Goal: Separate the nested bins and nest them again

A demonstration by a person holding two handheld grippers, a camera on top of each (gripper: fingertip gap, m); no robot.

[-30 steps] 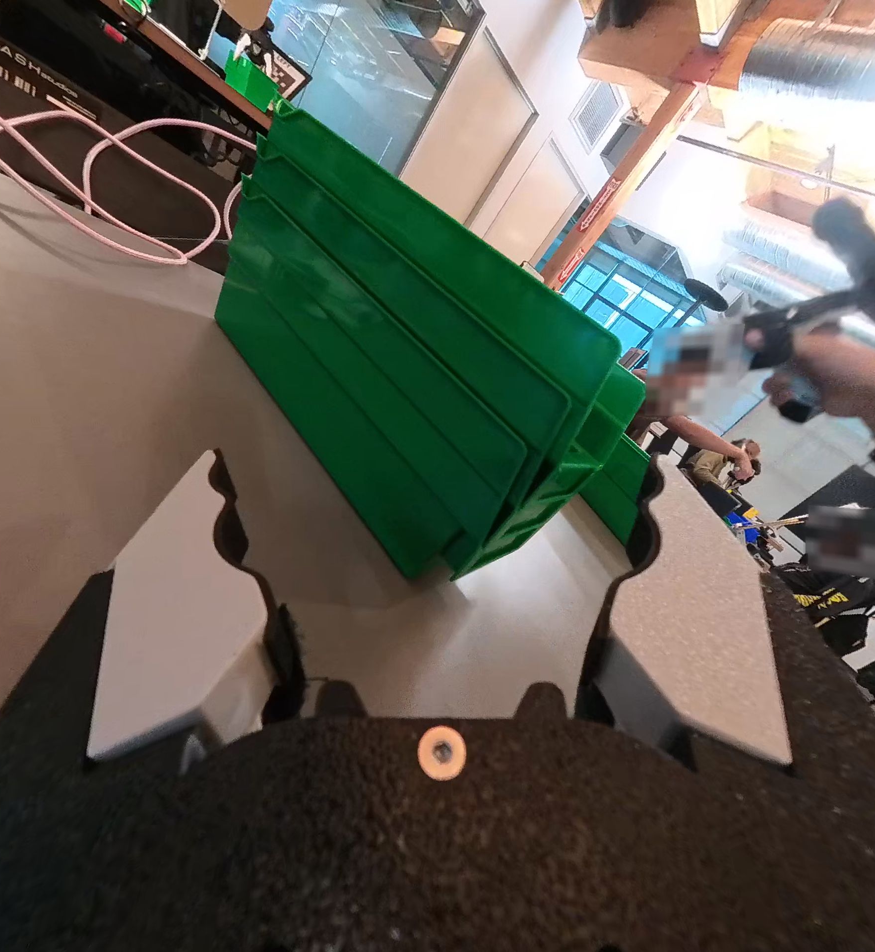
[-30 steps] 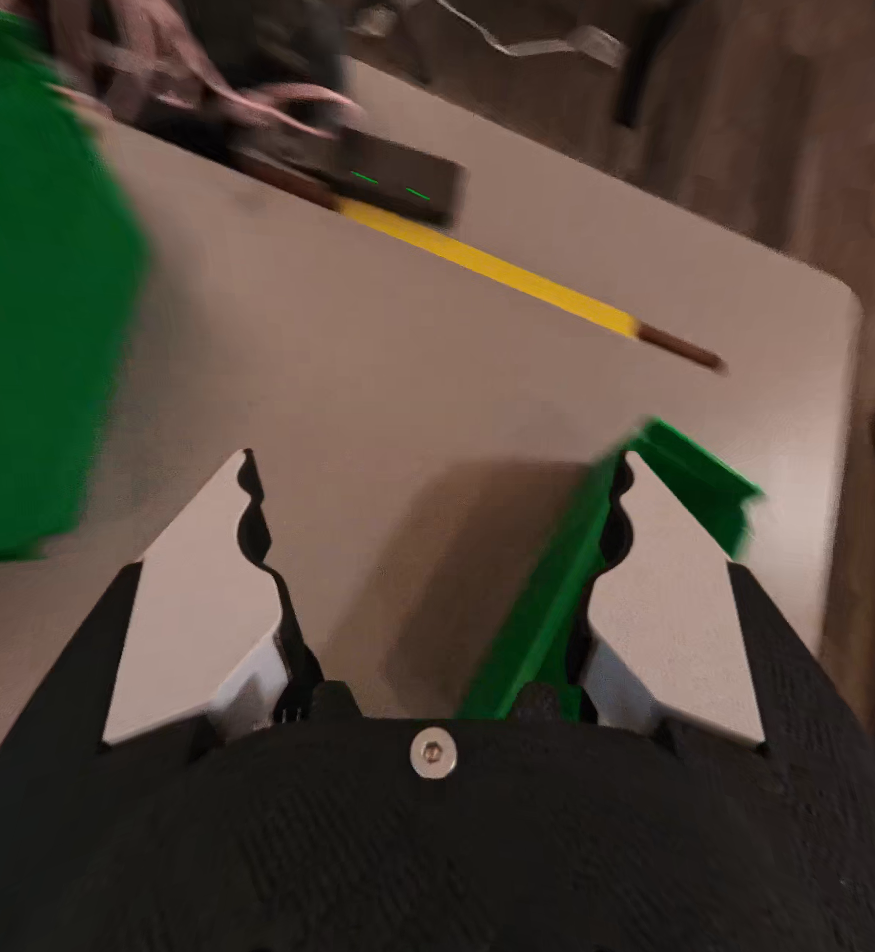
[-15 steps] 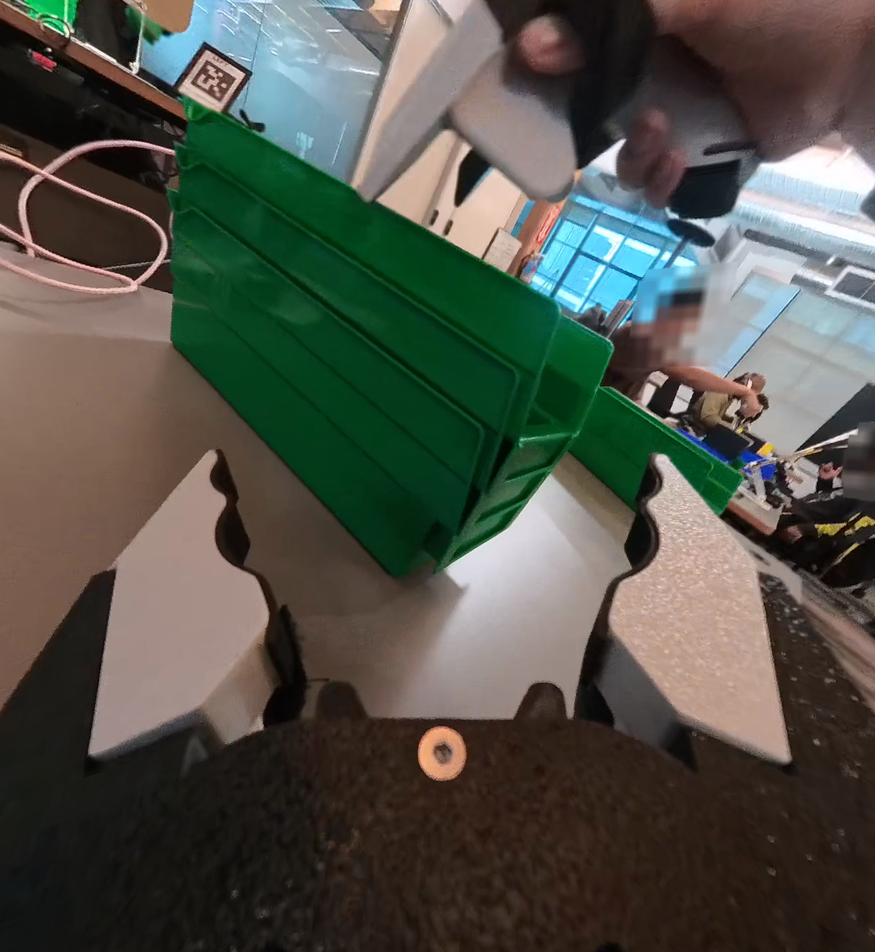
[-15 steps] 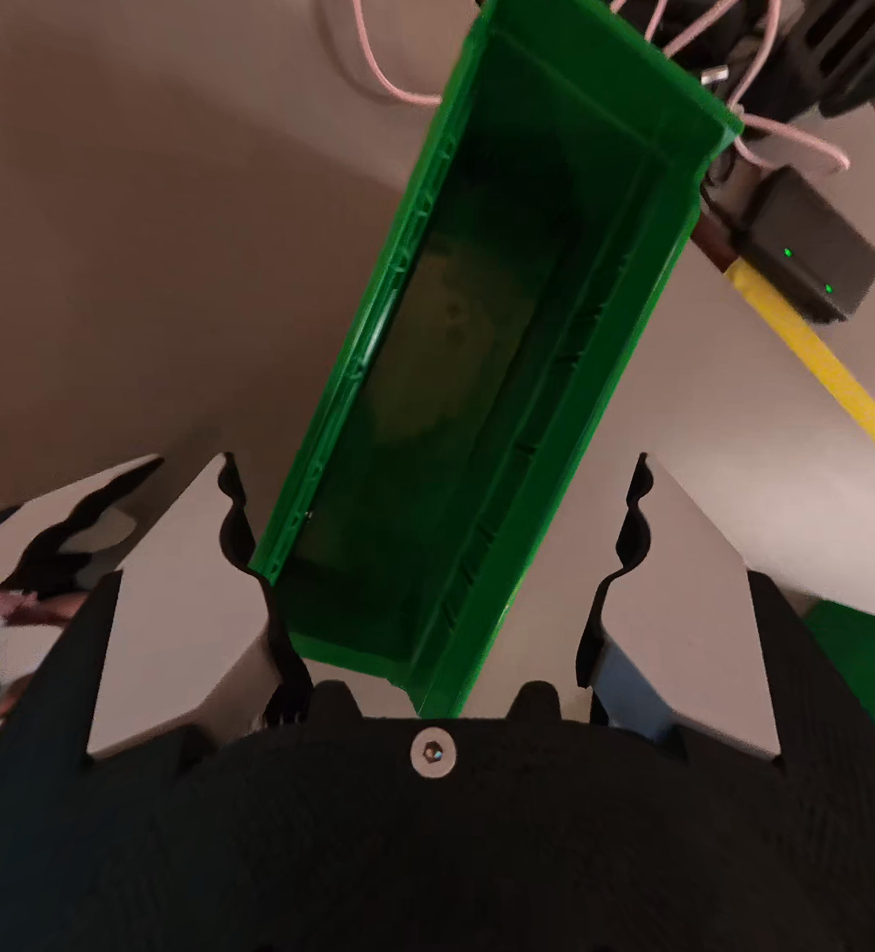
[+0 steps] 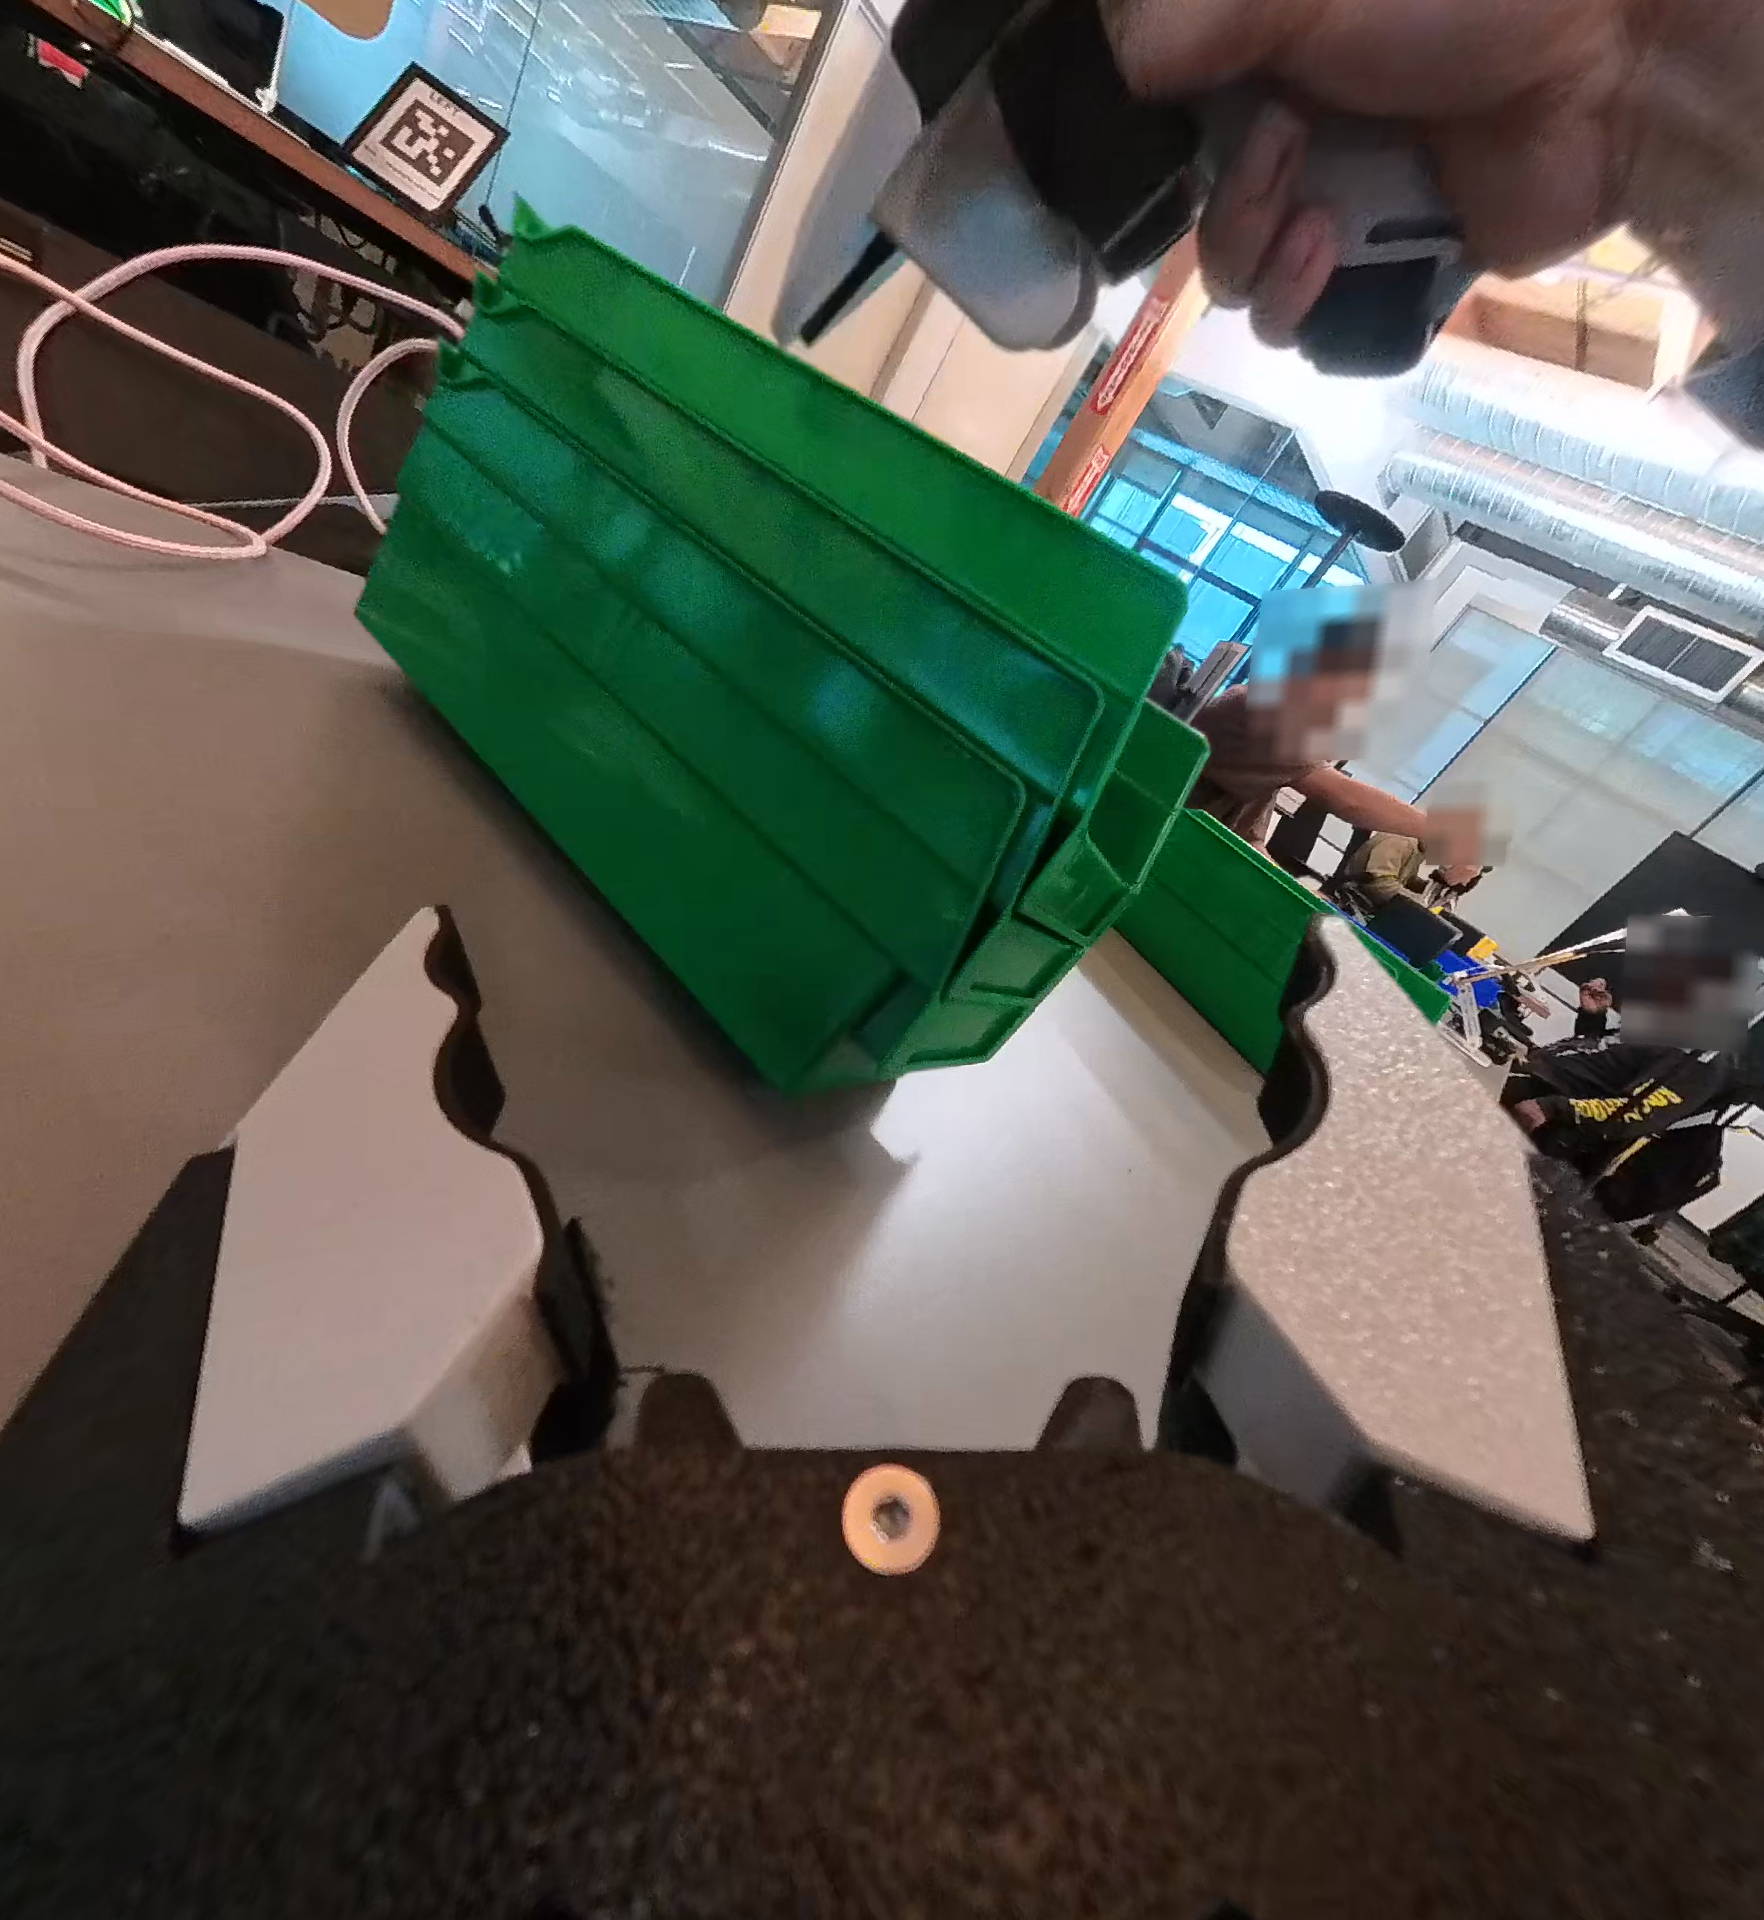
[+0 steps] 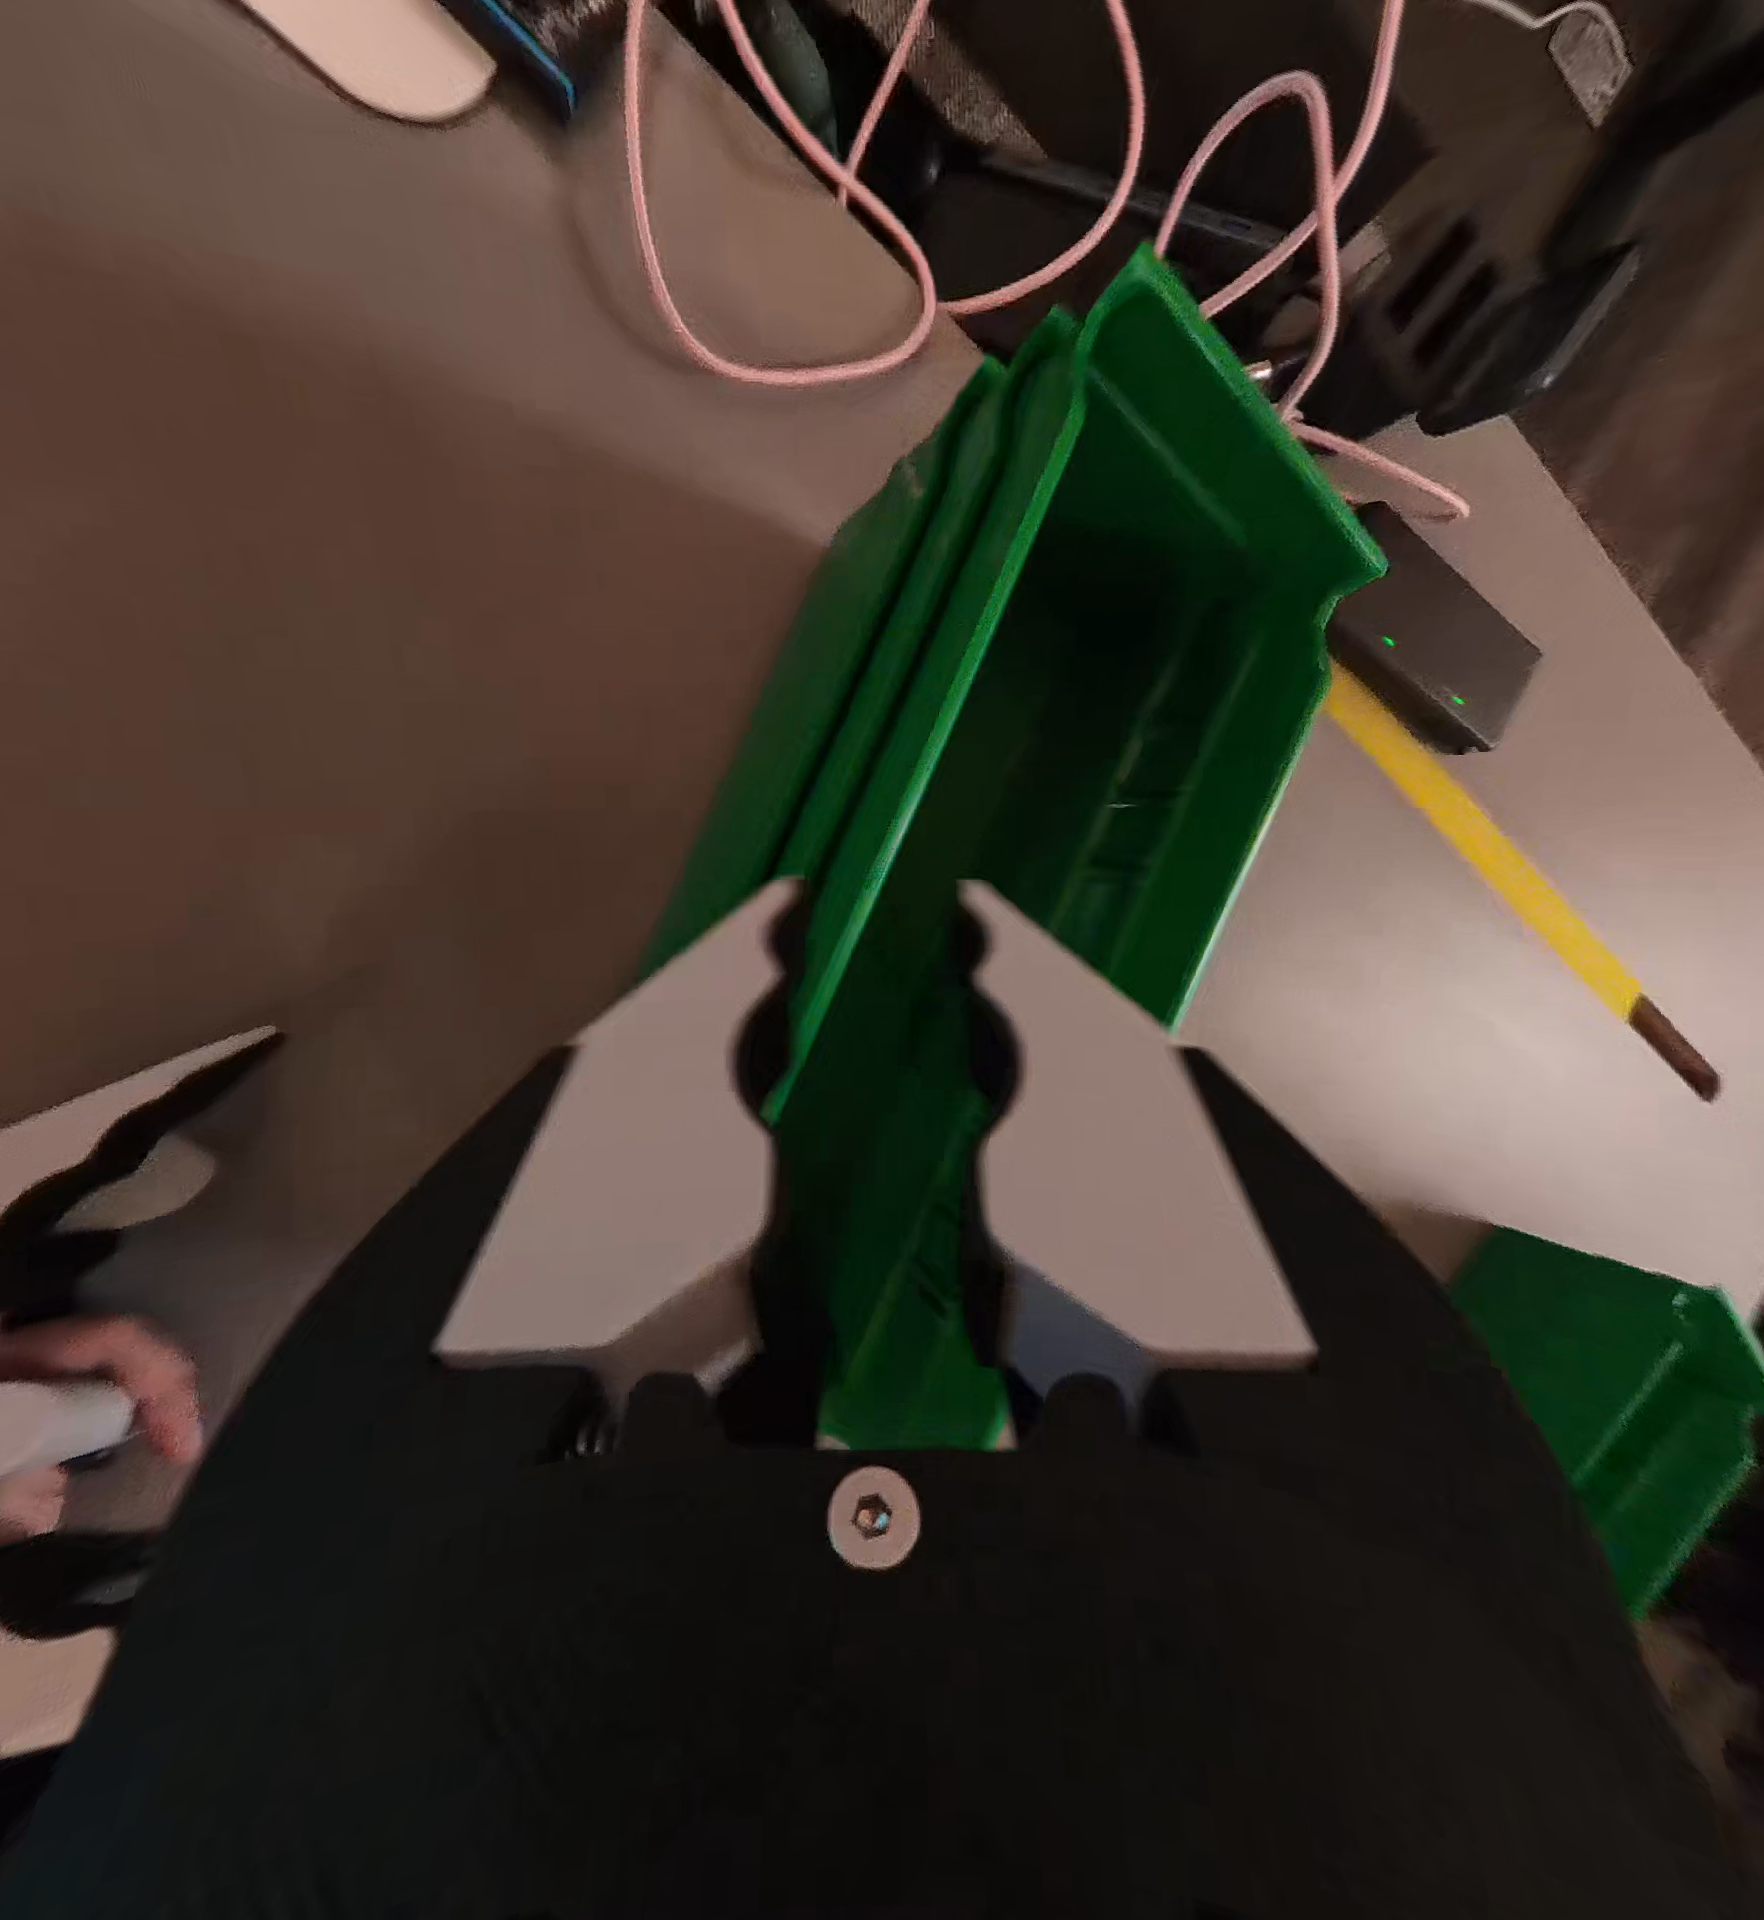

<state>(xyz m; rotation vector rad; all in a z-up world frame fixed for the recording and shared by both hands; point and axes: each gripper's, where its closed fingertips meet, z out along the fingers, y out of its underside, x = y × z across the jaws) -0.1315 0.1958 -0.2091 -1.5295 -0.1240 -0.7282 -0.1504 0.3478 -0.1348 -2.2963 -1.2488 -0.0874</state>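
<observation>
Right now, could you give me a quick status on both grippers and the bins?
Right gripper shut on top bin's side wall. Left gripper open, empty, short of the green stack. One bin apart. Nothing blocking.

left tongs [image 5: 878, 1039]: black grainy body | pale grey wedge fingers [image 5: 358, 1278], wavy black inner edges | one silver hex screw || right tongs [image 6: 883, 904]: same black body, grey fingers [image 6: 639, 1174], hex screw

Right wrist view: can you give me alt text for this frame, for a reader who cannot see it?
The right hand-held gripper, seen from above, has its fingers closed on the long side wall of the top green bin in a nested stack on a tan table. Another green bin sits apart at lower right, pink cable loops behind, and the left hand-held gripper shows at left.
</observation>
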